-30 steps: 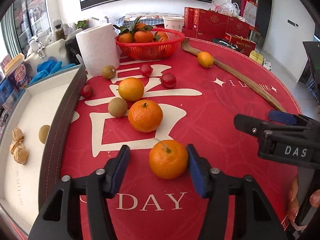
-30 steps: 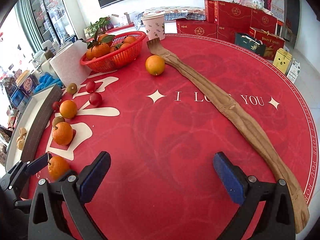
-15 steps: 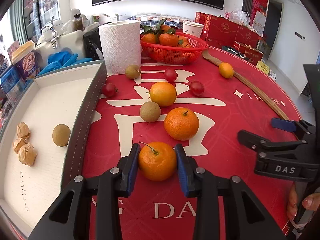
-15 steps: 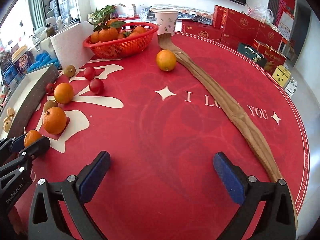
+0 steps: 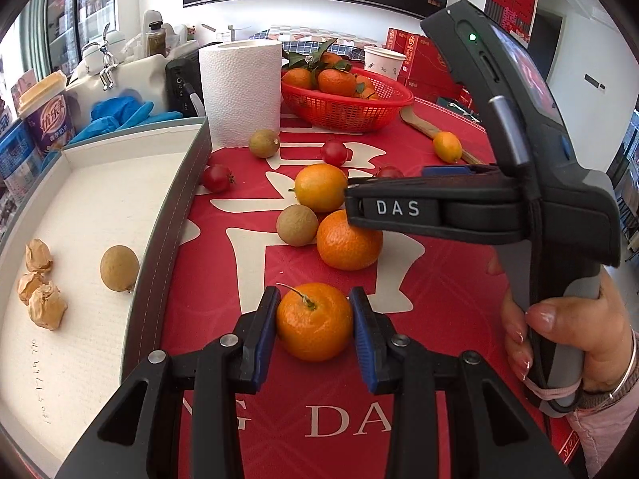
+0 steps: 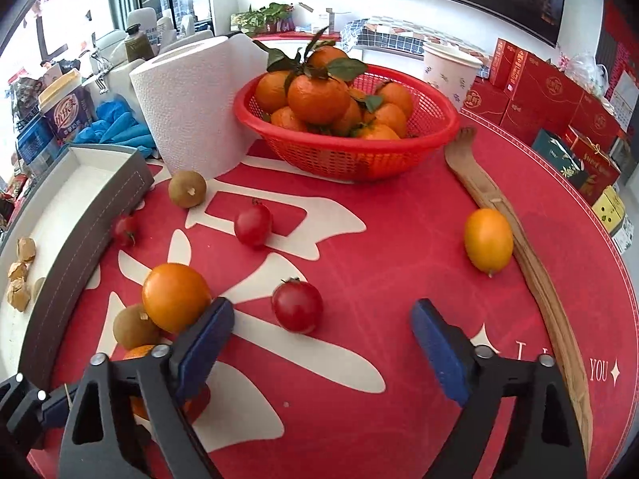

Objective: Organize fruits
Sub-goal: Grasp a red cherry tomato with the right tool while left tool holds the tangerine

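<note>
Here the left gripper (image 5: 314, 321) clamps its blue pads on a small round orange mandarin with a green stem (image 5: 314, 321) at lower centre of the left wrist view, on the red printed table mat (image 5: 447, 279). The right gripper (image 6: 323, 345), its jaws just closing yet apart on nothing, sits below a red cherry tomato (image 6: 296, 305) in its own view

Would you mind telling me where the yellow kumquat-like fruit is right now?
In the right wrist view the yellow fruit lies on the red mat at right, against the long wooden stick, in front of the red basket.
</note>
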Demonstrator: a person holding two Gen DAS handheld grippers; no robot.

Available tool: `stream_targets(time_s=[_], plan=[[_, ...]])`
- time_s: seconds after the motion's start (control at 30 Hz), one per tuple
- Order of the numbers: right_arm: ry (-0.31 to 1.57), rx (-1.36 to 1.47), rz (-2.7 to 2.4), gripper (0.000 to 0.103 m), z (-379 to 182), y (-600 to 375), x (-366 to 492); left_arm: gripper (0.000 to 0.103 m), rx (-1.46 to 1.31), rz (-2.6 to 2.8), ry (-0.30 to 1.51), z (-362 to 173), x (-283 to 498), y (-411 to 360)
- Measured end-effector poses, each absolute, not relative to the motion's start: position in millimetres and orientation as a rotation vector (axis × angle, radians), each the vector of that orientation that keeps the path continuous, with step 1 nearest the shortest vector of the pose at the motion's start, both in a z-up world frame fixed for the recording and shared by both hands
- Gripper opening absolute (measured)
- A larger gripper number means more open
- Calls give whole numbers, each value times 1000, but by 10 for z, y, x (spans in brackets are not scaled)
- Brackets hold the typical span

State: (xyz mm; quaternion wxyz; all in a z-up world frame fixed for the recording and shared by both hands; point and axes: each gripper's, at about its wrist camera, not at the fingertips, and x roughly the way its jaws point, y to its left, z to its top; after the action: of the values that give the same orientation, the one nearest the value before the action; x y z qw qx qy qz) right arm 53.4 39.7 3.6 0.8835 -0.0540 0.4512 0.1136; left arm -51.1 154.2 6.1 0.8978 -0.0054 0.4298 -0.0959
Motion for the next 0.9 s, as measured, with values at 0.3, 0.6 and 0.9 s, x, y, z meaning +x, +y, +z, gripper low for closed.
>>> stream_targets(time_s=[0.3, 0.6, 0.9], plan=[[909, 107, 248, 22, 95, -8, 435, 39, -100, -272, 860, 96, -522, 1648], [872, 205, 284, 22, 217, -145, 318, 39, -101, -254, 747, 247, -589, 1680], [858, 244, 294, 22, 293, -164, 258, 39, -119, -242, 740, 254, -584, 1744]])
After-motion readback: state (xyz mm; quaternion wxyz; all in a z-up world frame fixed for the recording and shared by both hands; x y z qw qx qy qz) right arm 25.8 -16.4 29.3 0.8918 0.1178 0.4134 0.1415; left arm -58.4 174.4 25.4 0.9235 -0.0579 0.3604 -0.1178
